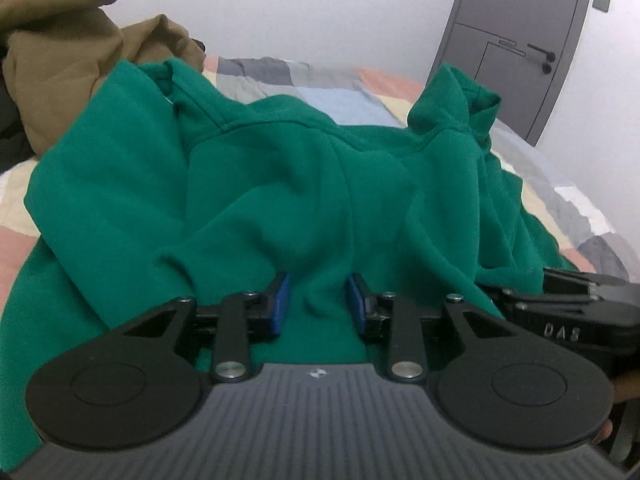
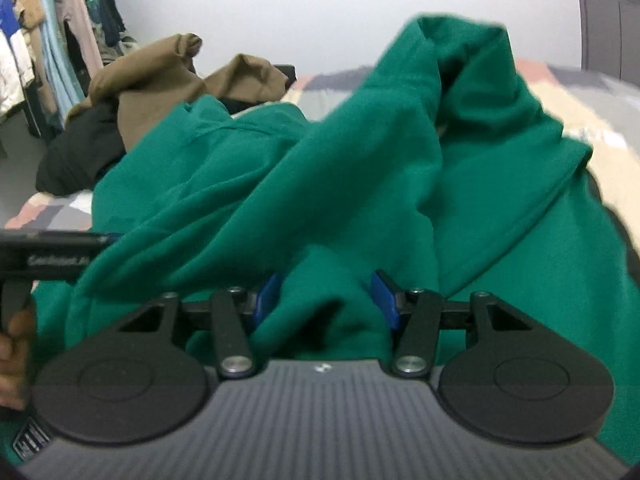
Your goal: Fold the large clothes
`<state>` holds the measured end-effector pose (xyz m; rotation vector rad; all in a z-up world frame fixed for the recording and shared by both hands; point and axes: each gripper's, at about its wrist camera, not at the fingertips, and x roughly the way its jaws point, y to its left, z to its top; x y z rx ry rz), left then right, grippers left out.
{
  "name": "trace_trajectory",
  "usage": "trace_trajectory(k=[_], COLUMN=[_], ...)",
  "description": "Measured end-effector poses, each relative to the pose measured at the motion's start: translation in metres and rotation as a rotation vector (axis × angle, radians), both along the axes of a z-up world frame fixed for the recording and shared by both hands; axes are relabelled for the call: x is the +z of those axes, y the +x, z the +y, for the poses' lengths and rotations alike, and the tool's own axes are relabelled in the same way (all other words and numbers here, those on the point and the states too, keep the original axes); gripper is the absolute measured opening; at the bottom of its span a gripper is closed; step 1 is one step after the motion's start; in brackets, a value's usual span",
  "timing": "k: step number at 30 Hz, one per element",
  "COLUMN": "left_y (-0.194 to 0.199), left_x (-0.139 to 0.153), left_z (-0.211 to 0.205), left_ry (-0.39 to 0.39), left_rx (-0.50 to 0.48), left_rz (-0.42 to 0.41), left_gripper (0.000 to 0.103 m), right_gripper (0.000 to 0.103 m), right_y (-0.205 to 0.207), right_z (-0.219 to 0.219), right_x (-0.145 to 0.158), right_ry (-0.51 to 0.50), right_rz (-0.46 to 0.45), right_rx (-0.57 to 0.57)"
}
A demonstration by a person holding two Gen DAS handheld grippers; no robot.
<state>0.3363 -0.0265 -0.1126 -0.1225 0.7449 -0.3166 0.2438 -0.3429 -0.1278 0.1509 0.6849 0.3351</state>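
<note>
A large green sweatshirt point(image 1: 260, 168) lies rumpled across the bed, with its far corners standing up in peaks. My left gripper point(image 1: 318, 300) is low over its near edge. A ridge of the green cloth fills the gap between the blue pads point(image 1: 280, 304), and creases run out from them. In the right wrist view the same sweatshirt point(image 2: 360, 160) is heaped higher, with a thick fold crossing it. My right gripper point(image 2: 326, 300) stands open over a loose hump of cloth, with a dark gap beside the pads. The right gripper's black body point(image 1: 580, 308) shows just to the right of the left one.
A brown garment point(image 1: 60, 60) and a black garment point(image 2: 76, 160) are piled at the far left of the patchwork bedspread point(image 1: 320, 96). A grey door point(image 1: 520, 40) stands at the back right. Hanging clothes point(image 2: 48, 40) line the far left wall.
</note>
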Motion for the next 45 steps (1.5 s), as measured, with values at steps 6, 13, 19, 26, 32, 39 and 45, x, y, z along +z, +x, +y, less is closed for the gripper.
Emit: trace_trajectory(k=[6,13,19,26,32,39,45], left_y=[0.003,-0.010,-0.033,-0.069,-0.098,-0.122,-0.128], left_x=[-0.002,0.011,0.029,0.055,0.071,0.075,0.063], left_z=[0.002,0.004,0.010,0.016,0.028,0.069,0.122], left_ry=[-0.006,-0.024,-0.021,-0.006,-0.003,-0.026,-0.083], left_rx=[0.007,0.019,0.035,0.047,0.080,0.211,0.396], left_rz=[0.006,-0.025,-0.037,-0.044,-0.006,0.064,0.176], left_gripper=[0.037,0.039,0.044,0.047,0.055,0.061,0.064], right_gripper=[0.053,0.054,0.054,0.054,0.054,0.057,0.085], right_y=[0.004,-0.003,-0.031,-0.064,-0.090,-0.115,-0.115], right_z=[0.001,-0.006,-0.016,-0.034,-0.055,-0.117,-0.174], right_x=[-0.010,-0.003,0.021,0.048,0.058,0.058,0.030], right_ry=[0.001,0.028,0.029,0.019,-0.026,-0.049,0.147], right_rz=[-0.012,-0.017,-0.032,-0.045,0.008,0.101,0.267], right_rx=[0.015,0.002,-0.018,-0.064,-0.134,-0.377,-0.568])
